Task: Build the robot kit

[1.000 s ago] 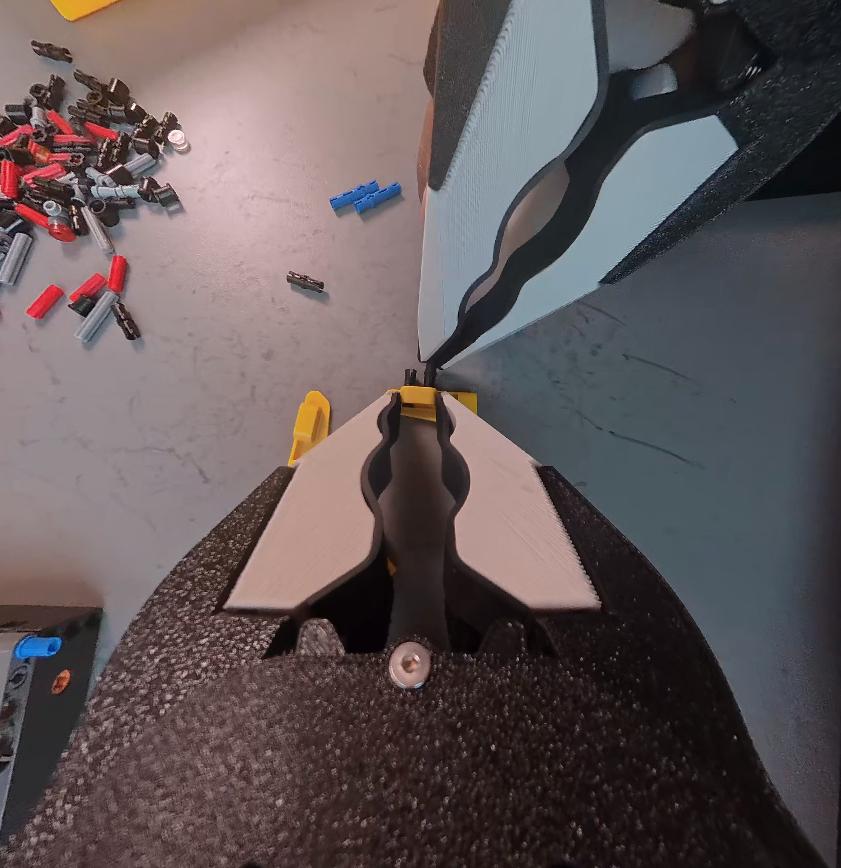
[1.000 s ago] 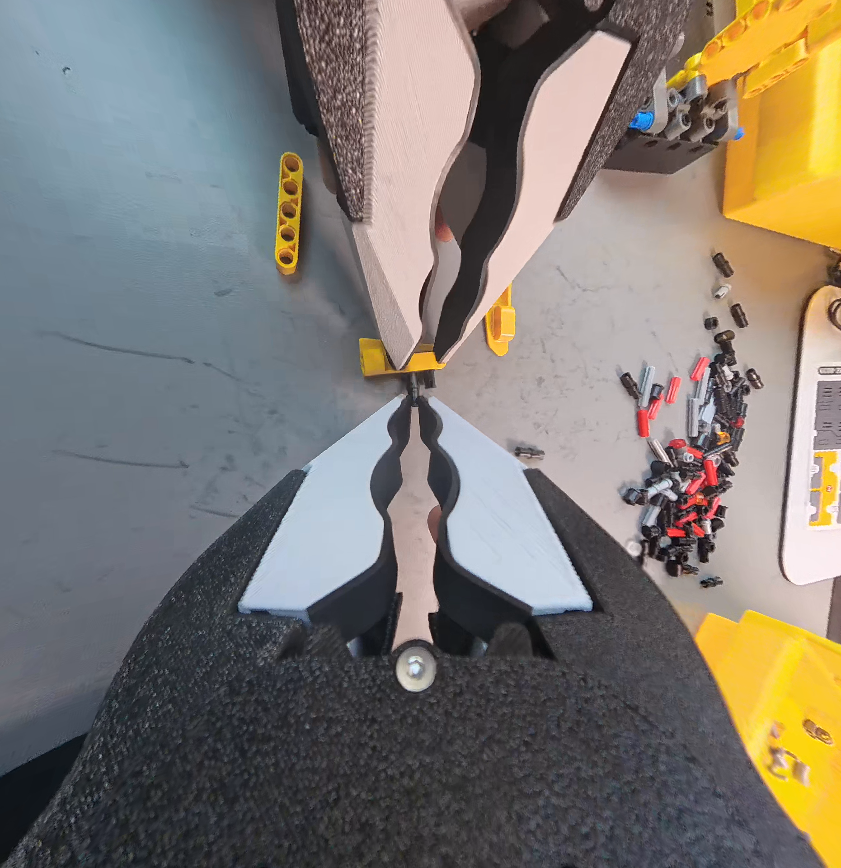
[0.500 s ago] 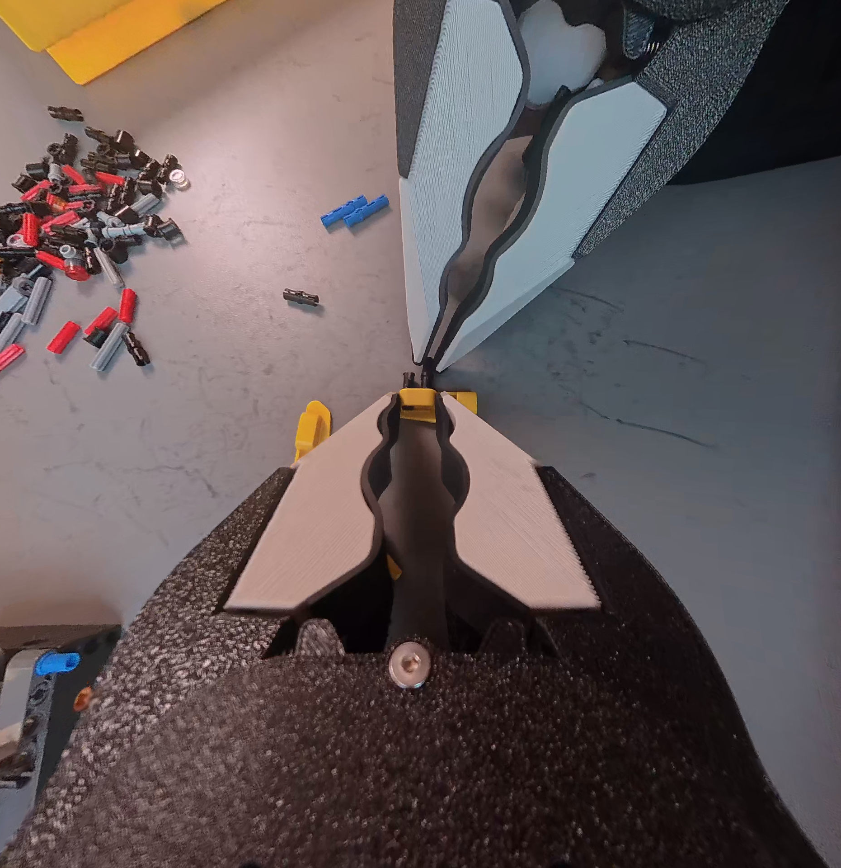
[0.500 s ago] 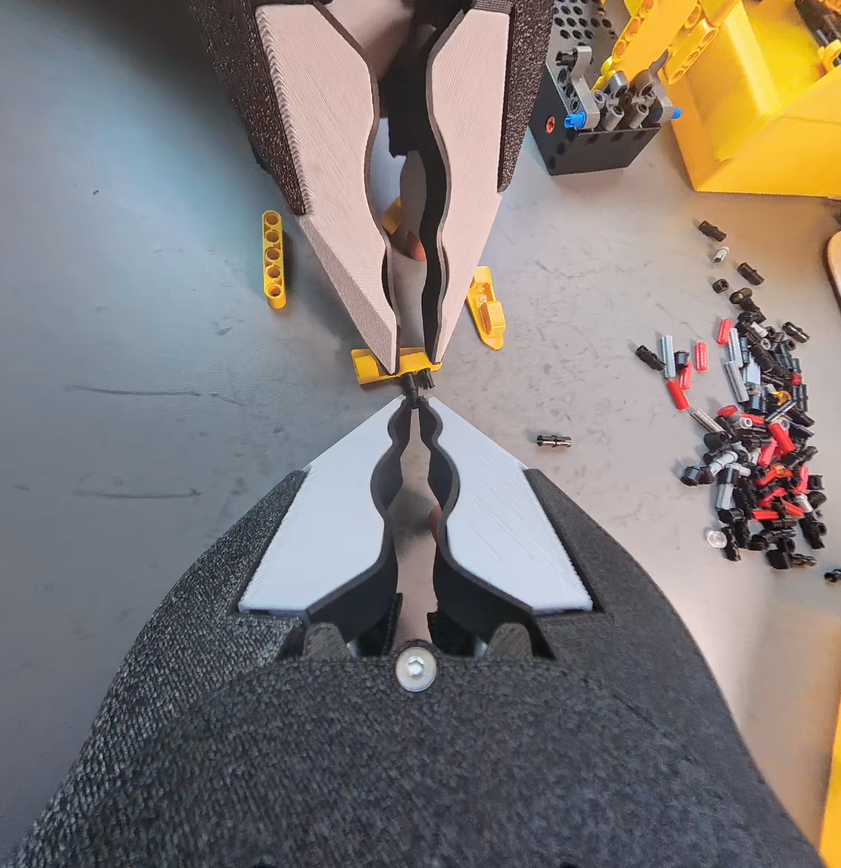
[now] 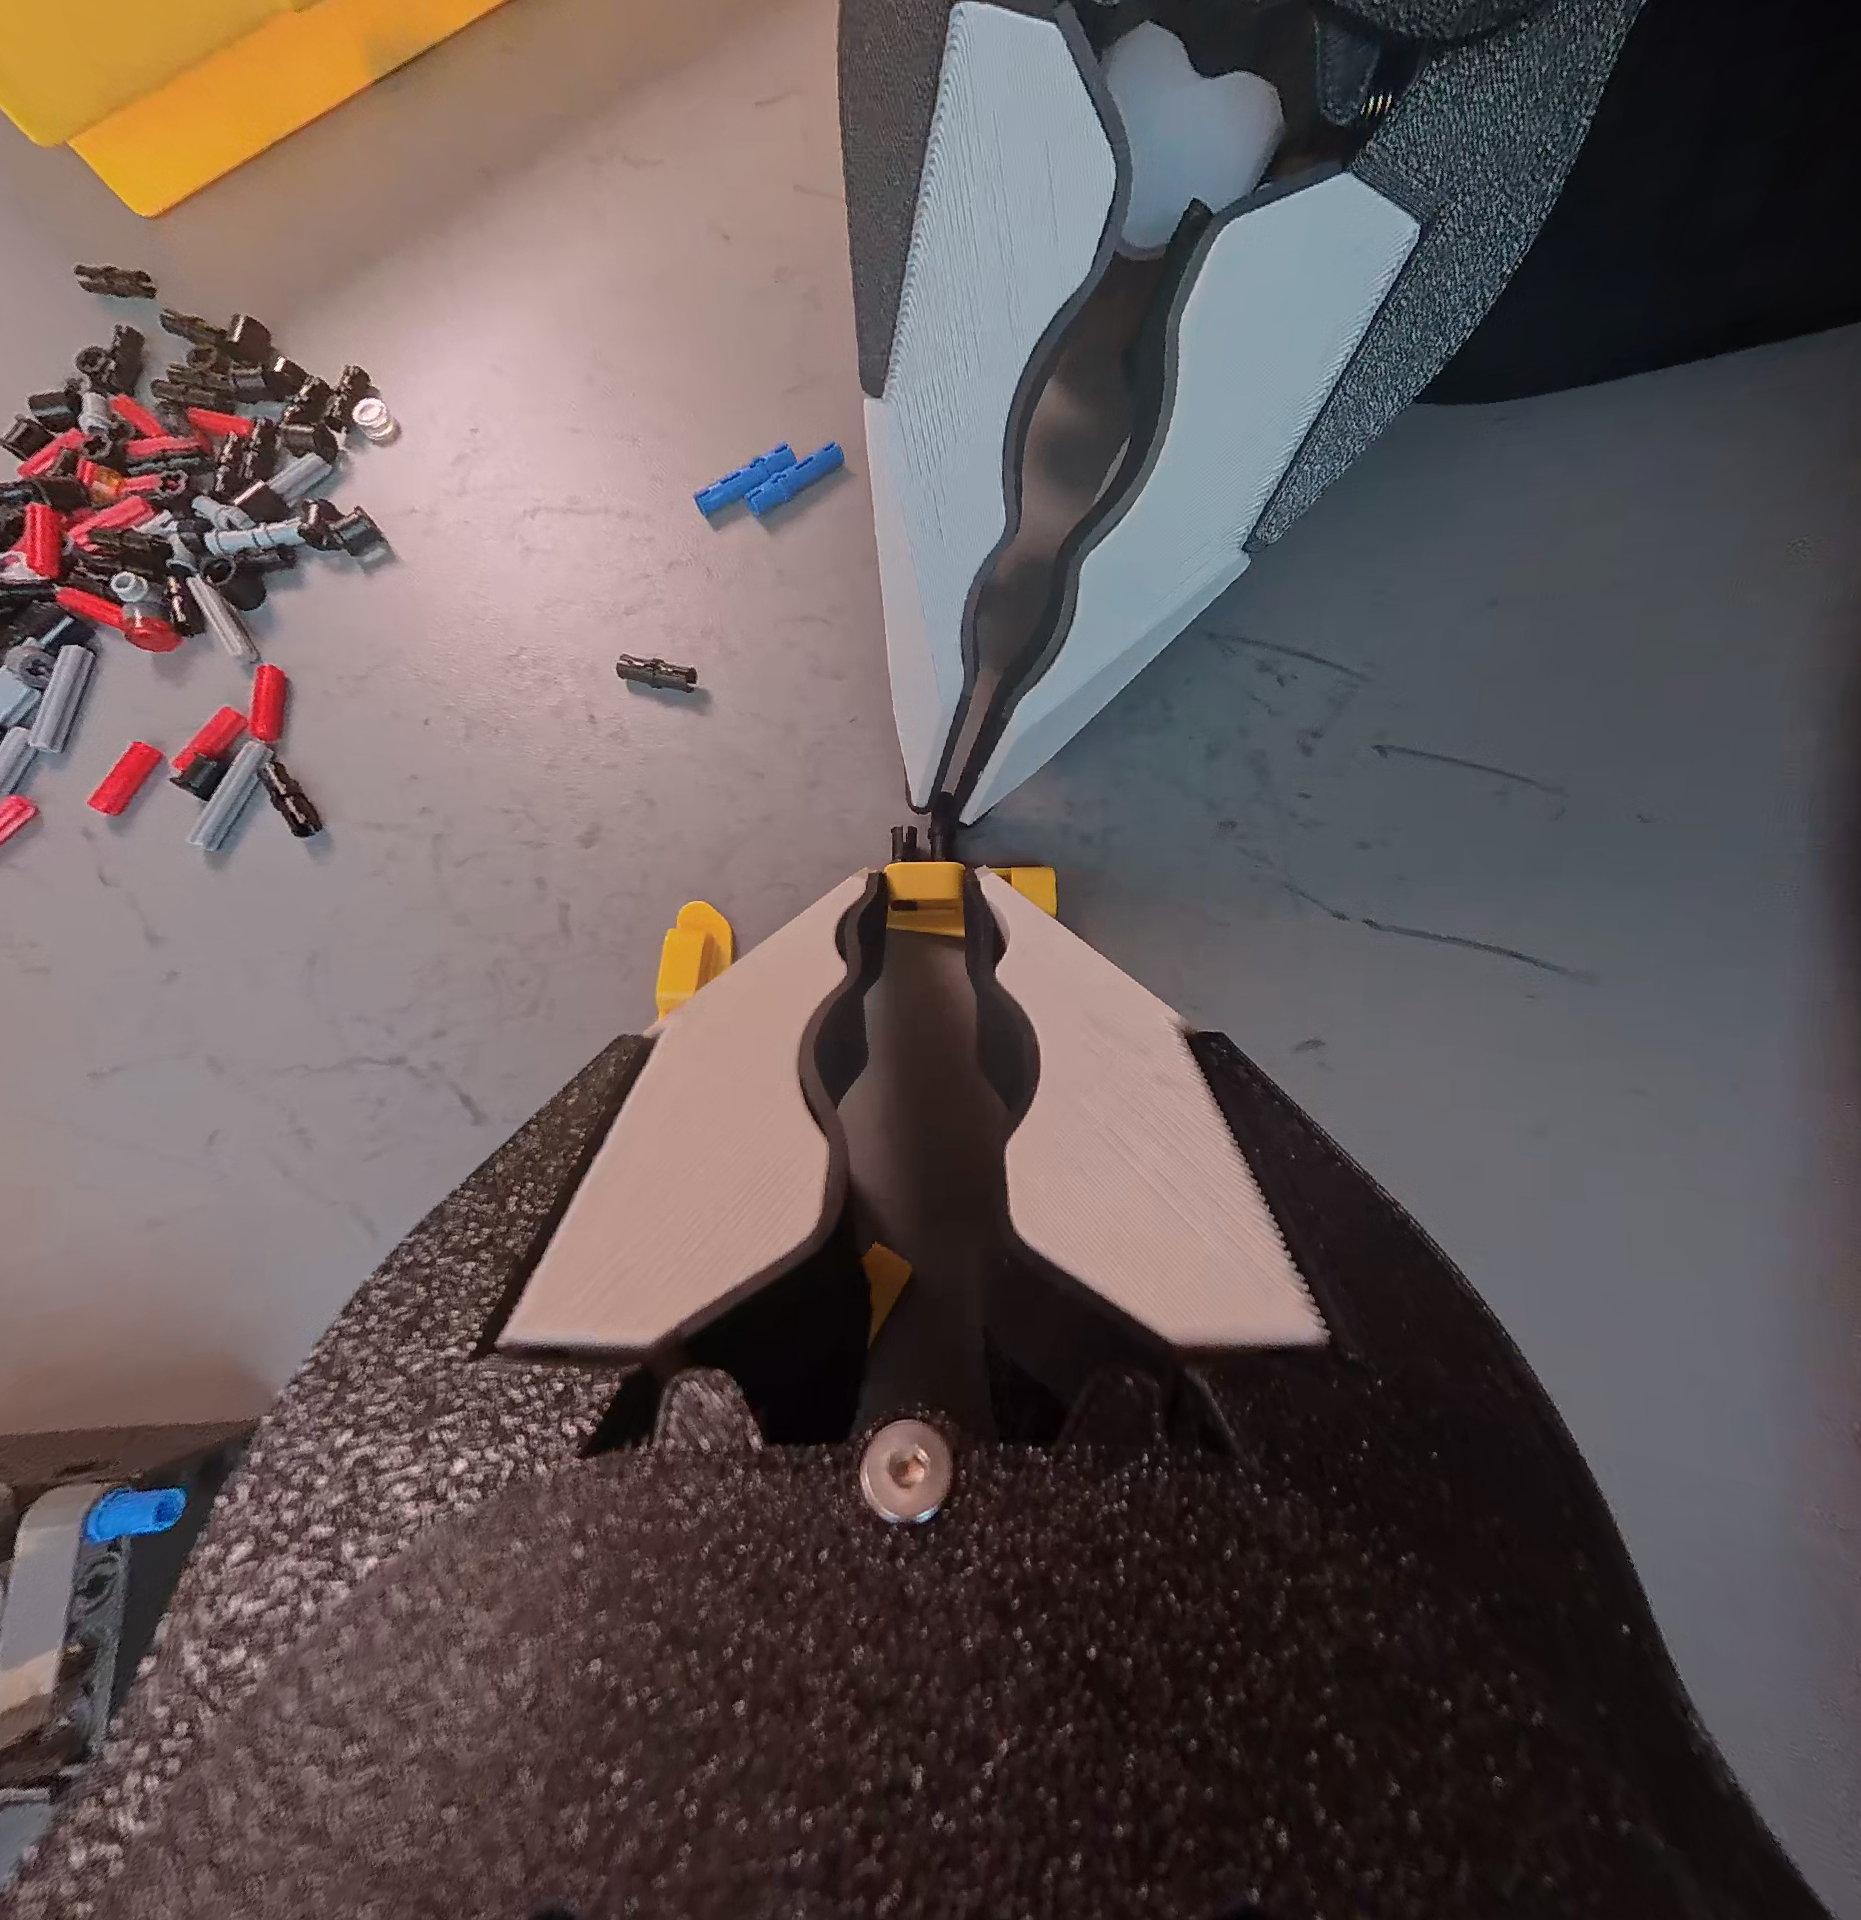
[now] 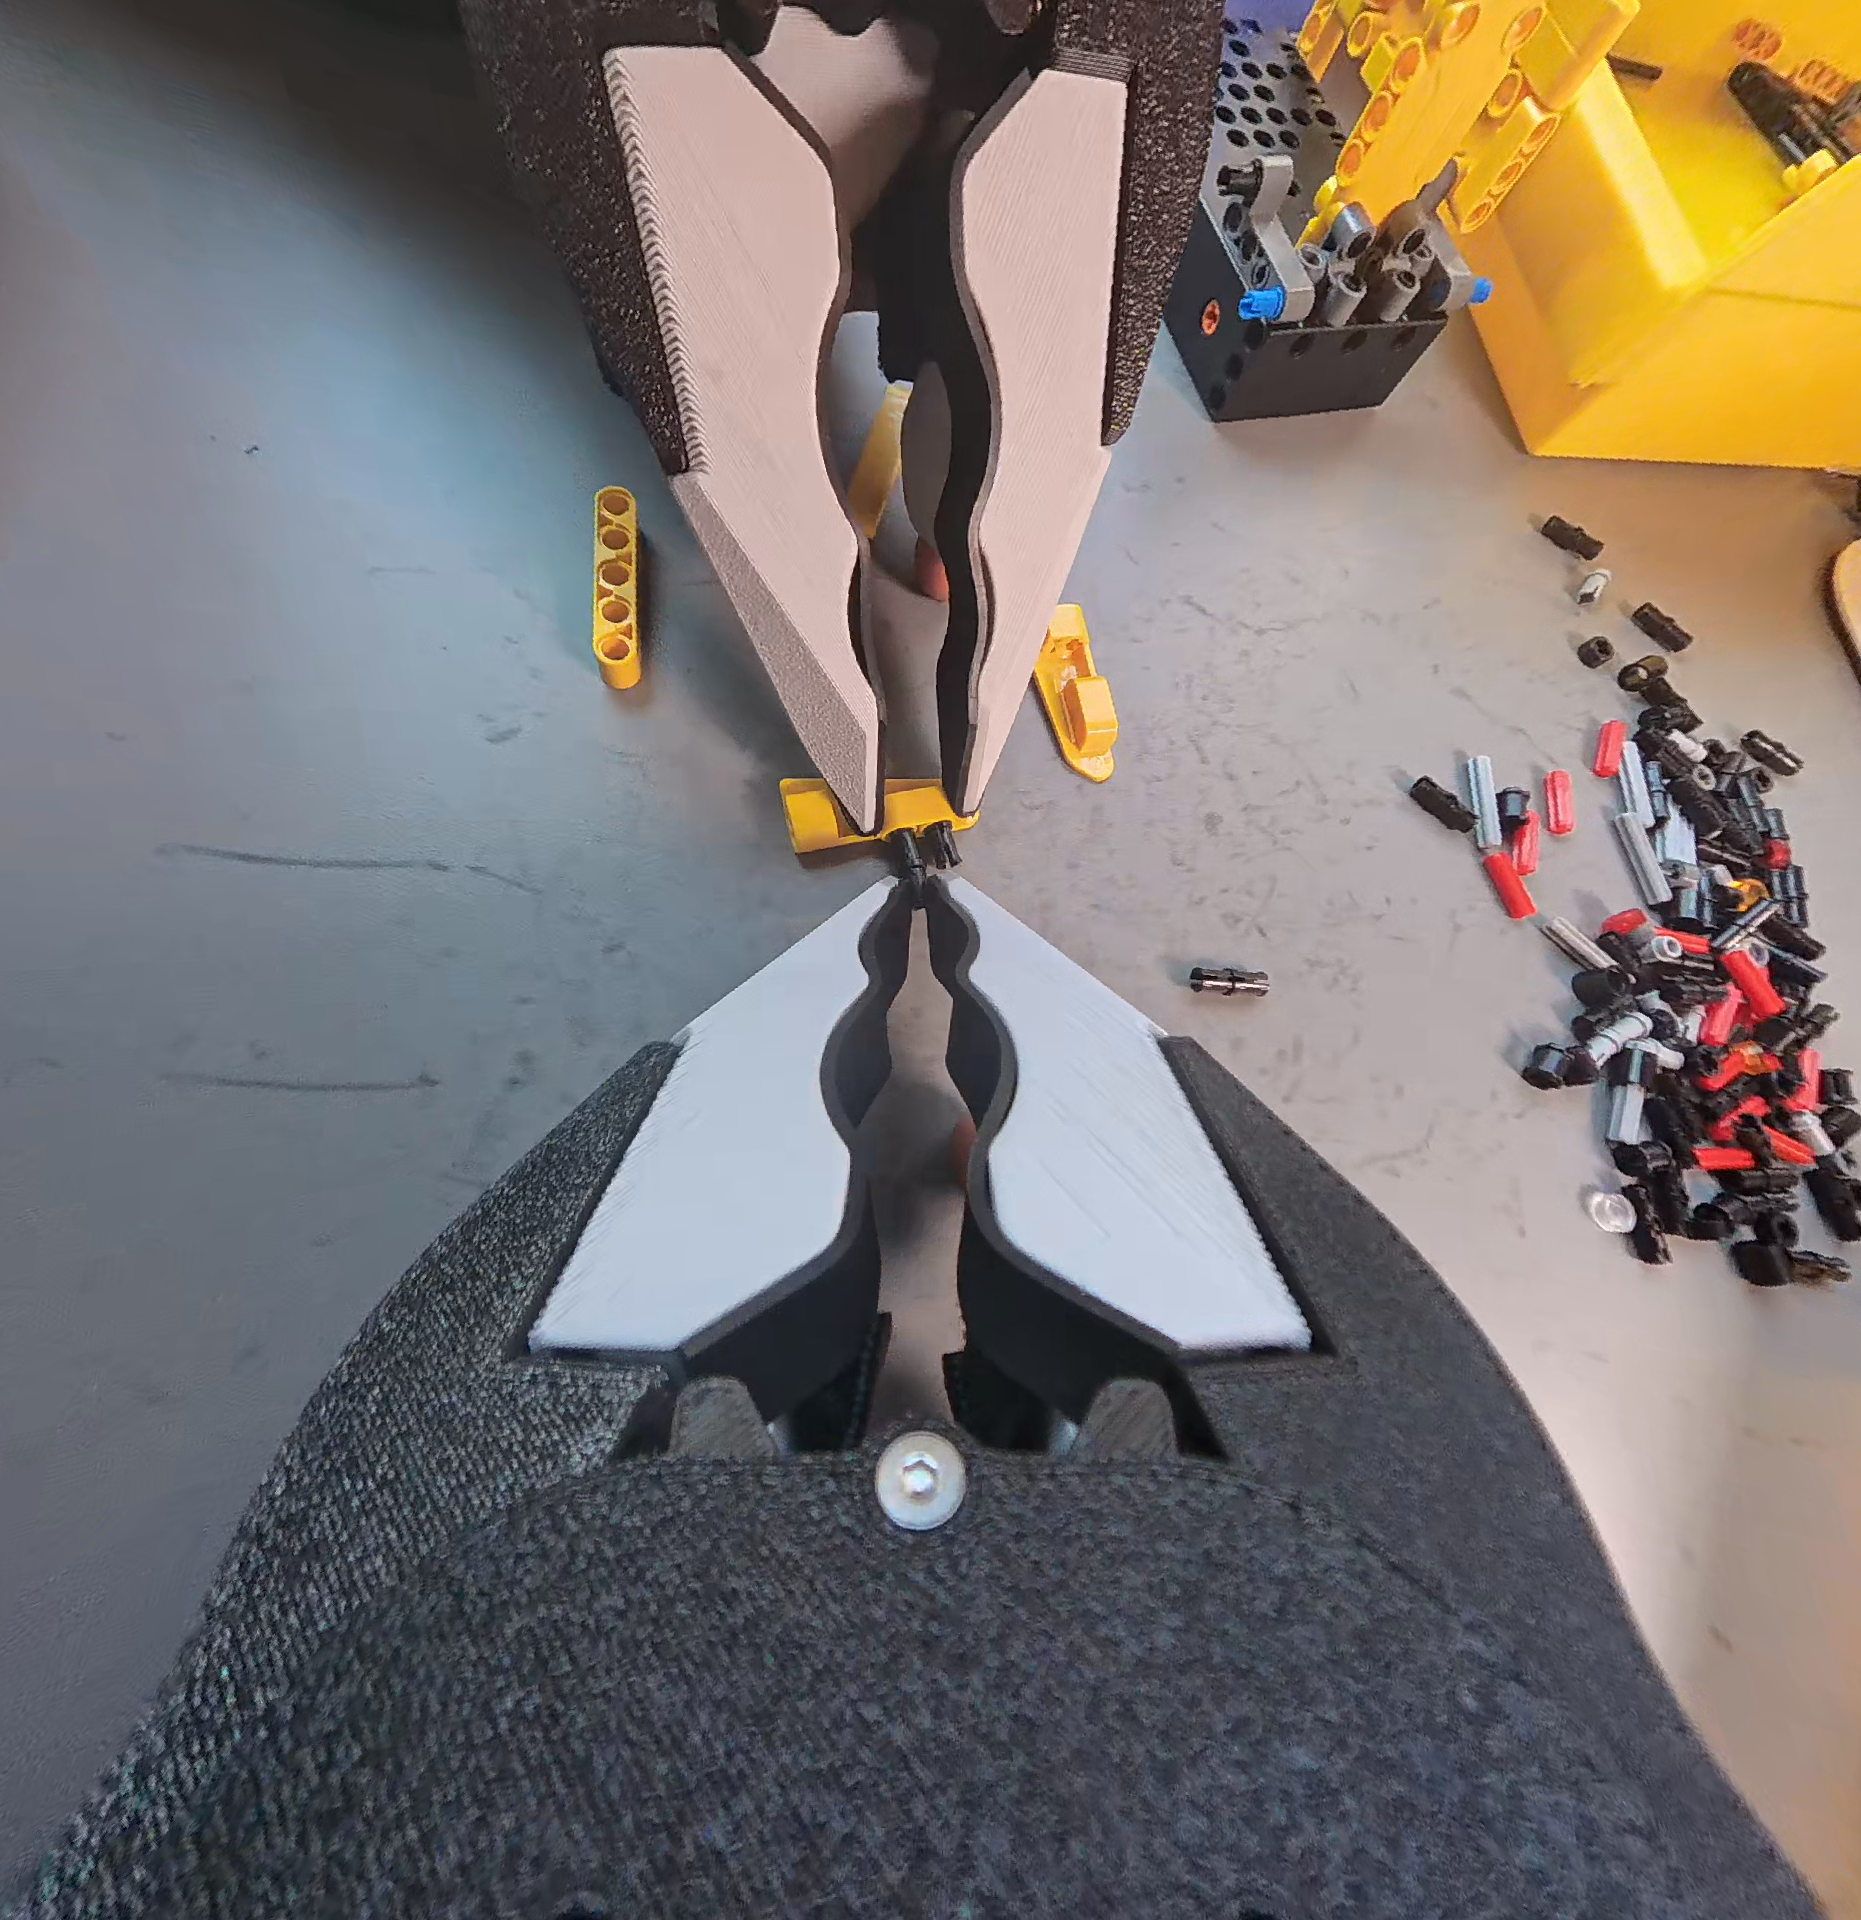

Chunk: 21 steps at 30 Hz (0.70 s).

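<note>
The left gripper (image 5: pixel 924 878) was seen clamped on a short yellow beam (image 5: pixel 921 885), which was held crosswise at the very fingertips. The right gripper (image 6: pixel 918 896) was closed on a black pin (image 6: pixel 911 854), and the pin's far end was met by the beam's edge directly ahead. A second pin (image 6: pixel 945 834) was seen already seated in the beam just beside it.

Over the last second both grips were kept unchanged, while the two grippers were brought from a skewed meeting into a nearly straight, tip-to-tip line. The pin was thereby left squarer to the beam.

Well off to the left gripper's left, a pile of red, black and grey pins (image 5: pixel 126 499) was spread on the grey table (image 5: pixel 1425 1039). A loose black pin (image 5: pixel 656 672) and two blue pins (image 5: pixel 768 488) lay nearer. Beside the left gripper's own fingers another yellow piece (image 5: pixel 692 951) was lying flat.
</note>
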Each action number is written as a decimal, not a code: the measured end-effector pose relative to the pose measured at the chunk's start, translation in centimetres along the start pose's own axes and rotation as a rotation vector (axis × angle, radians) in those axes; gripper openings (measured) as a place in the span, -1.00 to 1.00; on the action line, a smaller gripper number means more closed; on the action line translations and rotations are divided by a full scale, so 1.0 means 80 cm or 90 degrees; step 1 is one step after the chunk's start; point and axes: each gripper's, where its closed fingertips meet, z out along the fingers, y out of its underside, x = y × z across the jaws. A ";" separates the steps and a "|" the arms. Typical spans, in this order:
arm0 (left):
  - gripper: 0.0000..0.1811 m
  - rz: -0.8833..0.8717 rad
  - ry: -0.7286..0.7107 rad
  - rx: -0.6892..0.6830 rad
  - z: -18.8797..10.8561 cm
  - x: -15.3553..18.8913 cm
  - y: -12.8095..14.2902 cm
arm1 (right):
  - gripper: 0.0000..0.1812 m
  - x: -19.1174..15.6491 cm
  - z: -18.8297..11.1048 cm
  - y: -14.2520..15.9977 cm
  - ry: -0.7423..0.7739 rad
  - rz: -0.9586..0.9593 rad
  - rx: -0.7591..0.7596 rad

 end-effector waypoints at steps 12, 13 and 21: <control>-0.85 -0.005 -0.010 -0.003 0.002 -0.006 0.000 | -1.00 -0.013 0.003 -0.015 -0.035 -0.018 0.041; -0.85 -0.007 -0.008 -0.004 0.002 -0.006 0.000 | -1.00 -0.013 0.003 -0.015 -0.035 -0.013 0.039; -0.85 -0.010 -0.025 0.012 -0.002 -0.011 -0.004 | -0.76 0.006 -0.028 -0.004 0.018 0.082 0.001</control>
